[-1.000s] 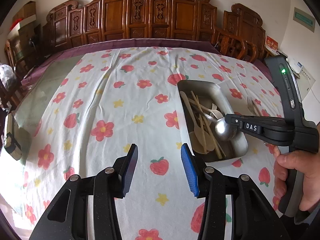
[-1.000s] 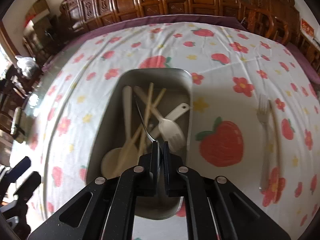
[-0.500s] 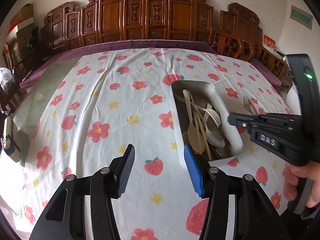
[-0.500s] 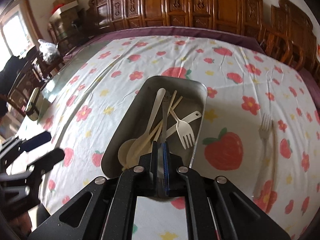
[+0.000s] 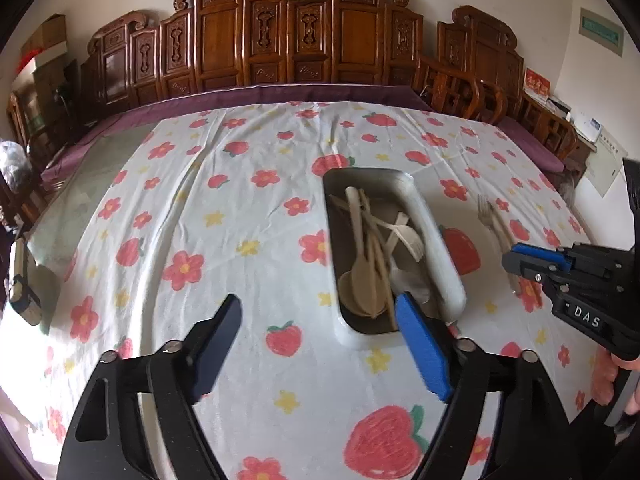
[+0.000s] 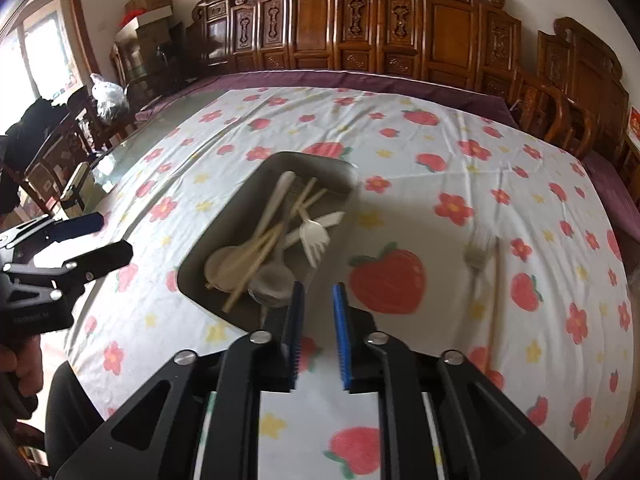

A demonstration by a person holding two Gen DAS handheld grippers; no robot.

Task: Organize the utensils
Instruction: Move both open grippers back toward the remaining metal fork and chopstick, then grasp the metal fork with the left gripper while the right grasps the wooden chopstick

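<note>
In the left wrist view, the left gripper (image 5: 320, 316) is seen spread much wider than a second ago, its jaws having just been opening with nothing between them, while the metal tray (image 5: 440, 248) of utensils lies just ahead. In the right wrist view, the right gripper (image 6: 318, 300), earlier pinched on the metal spoon (image 6: 272, 278), has just been opening slightly and is empty; the spoon is now left in the tray, and a metal fork (image 6: 476, 254) lies on the tablecloth (image 6: 440, 152) to the right.

Utensils (image 6: 276, 240) lie in the tray (image 6: 224, 216) — fork (image 6: 476, 252) to its right.

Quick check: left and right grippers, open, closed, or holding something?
Left gripper: jaws just opened wide, empty.
Right gripper: jaws just opened slightly, empty.
</note>
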